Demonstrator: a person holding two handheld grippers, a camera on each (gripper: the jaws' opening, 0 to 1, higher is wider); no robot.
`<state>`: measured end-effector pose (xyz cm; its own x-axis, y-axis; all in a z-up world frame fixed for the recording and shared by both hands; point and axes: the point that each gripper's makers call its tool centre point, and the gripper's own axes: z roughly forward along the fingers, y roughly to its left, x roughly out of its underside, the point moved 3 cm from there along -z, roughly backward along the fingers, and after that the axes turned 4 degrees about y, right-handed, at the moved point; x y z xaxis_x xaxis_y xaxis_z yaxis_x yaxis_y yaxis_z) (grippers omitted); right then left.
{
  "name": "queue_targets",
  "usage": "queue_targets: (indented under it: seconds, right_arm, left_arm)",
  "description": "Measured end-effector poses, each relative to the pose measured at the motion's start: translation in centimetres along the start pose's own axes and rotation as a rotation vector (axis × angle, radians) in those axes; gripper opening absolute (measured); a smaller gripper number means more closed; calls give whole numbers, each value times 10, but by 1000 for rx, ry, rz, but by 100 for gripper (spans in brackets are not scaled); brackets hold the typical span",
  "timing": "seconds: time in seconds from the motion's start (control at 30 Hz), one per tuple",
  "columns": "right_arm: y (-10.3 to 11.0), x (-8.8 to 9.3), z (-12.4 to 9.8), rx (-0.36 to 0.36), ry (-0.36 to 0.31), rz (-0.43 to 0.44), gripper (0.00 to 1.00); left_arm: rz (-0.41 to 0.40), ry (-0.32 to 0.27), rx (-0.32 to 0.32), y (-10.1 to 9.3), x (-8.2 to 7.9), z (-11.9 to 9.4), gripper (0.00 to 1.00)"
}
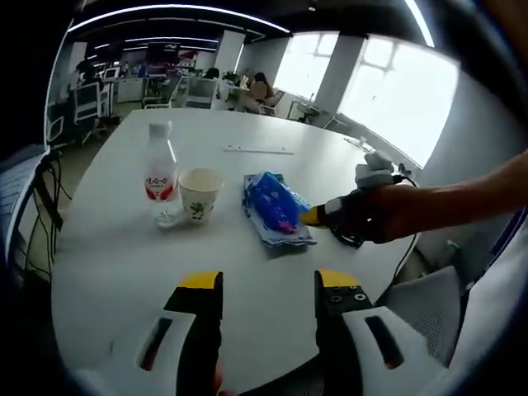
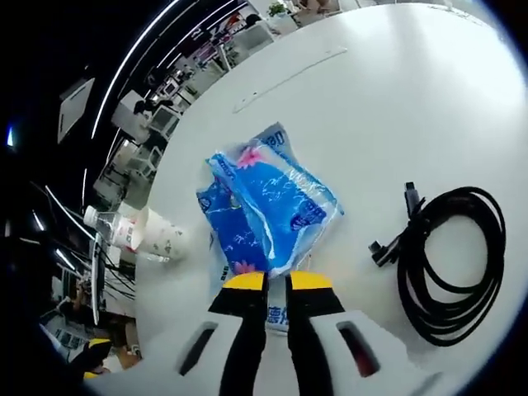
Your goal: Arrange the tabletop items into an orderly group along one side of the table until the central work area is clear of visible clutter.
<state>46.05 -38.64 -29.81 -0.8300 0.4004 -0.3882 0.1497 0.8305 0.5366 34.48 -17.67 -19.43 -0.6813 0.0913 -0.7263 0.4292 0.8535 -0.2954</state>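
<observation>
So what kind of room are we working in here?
Most likely an open-plan office. A large white table stands in front of rows of desks with office chairs, under strip ceiling lights, with big windows along one wall.

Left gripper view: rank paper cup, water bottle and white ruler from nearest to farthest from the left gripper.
1. Paper cup, just ahead of the left gripper, slightly to the view's left.
2. Water bottle, close beside the cup on its left and only a little farther out.
3. White ruler, lying flat well beyond both, toward the table's far edge.
</observation>
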Motion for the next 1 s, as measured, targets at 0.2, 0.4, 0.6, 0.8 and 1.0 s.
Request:
queue_targets:
  seconds: [0.2,0.4,0.6,0.8,1.0]
  right_arm:
    - [-2,1,-5,-10,-2,-3,2]
    - [-10,1,-7,-6,-4,-2,0]
    - [-13,4,-11,-4,-6,0,0]
    - [-13,4,-13,-11,-6,-19,0]
    - [-14,6,-19,-10,7,-75,0]
  left_arm:
    - [5,1,11,-3,-2,2,44]
    - [6,-3,11,-3,-3,2,44]
    - [6,5,18,-5,1,5,44]
    - [8,5,25,-6,0,7,43]
    - [7,-1,29,-4,-3,11,43]
